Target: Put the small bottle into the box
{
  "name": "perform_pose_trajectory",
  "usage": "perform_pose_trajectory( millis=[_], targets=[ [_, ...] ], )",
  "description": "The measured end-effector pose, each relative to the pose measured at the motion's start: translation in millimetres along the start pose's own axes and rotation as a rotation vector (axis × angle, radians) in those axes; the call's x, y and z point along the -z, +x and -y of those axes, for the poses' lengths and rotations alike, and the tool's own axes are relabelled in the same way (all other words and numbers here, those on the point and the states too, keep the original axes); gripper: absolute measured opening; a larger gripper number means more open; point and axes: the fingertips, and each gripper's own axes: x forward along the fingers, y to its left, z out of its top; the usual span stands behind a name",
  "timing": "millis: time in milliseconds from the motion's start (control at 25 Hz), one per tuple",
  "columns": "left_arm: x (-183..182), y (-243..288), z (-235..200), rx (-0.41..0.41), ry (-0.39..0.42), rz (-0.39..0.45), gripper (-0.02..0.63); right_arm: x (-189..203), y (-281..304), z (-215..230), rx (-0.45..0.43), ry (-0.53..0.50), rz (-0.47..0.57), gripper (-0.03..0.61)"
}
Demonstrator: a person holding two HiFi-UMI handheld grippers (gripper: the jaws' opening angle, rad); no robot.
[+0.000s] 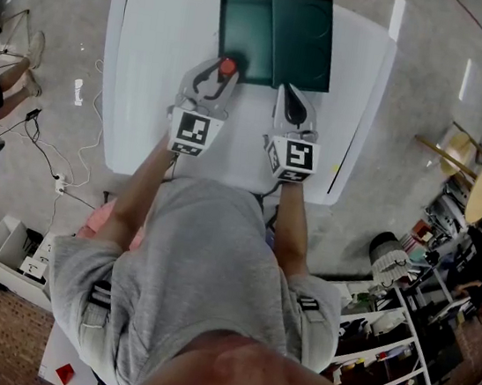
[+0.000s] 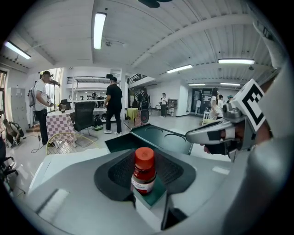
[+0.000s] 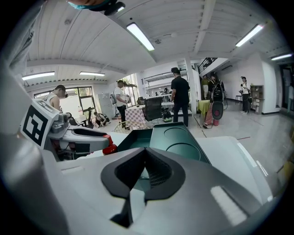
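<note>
Left fingers (image 2: 113,176) clamped on bottle (image 2: 144,170), upright, red cap up. Right fingers (image 3: 123,176) together, nothing between, parked at 3 o'clock of left pair, near lid (image 1: 303,36).

Box (image 1: 245,19) open at 12 o'clock of surface (image 1: 149,85). Bottle over box's 6 o'clock edge, green tray visible beneath; contact with tray floor unclear.

Progress, judged: pickup and carry done. Left: lower into box, release.

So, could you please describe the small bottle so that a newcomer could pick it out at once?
On the white table, a dark green box lies open at the far edge. Just before its left half, the left gripper holds the small bottle upright between its jaws. It is the only red-capped thing there, dark red with a pale label.
</note>
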Motion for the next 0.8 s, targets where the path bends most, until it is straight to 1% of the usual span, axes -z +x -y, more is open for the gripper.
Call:
perform_pose_trajectory(
  millis=[280,680,800],
  targets=[
    [11.2,6.9,-0.6,0.008,-0.010,-0.030,0.137,3.1,4.1,4.9,0.001,0.005,-0.005,0.003],
    [21.4,10.5,-2.6,0.011,-0.025,-0.049,0.140,4.1,7.4,4.9,0.001,0.008,-0.007,0.003],
    [21.1,12.3,-0.9,0.013,-0.018,-0.050,0.140,4.8,7.2,7.6,0.003,0.011,-0.009,0.003]
  ],
)
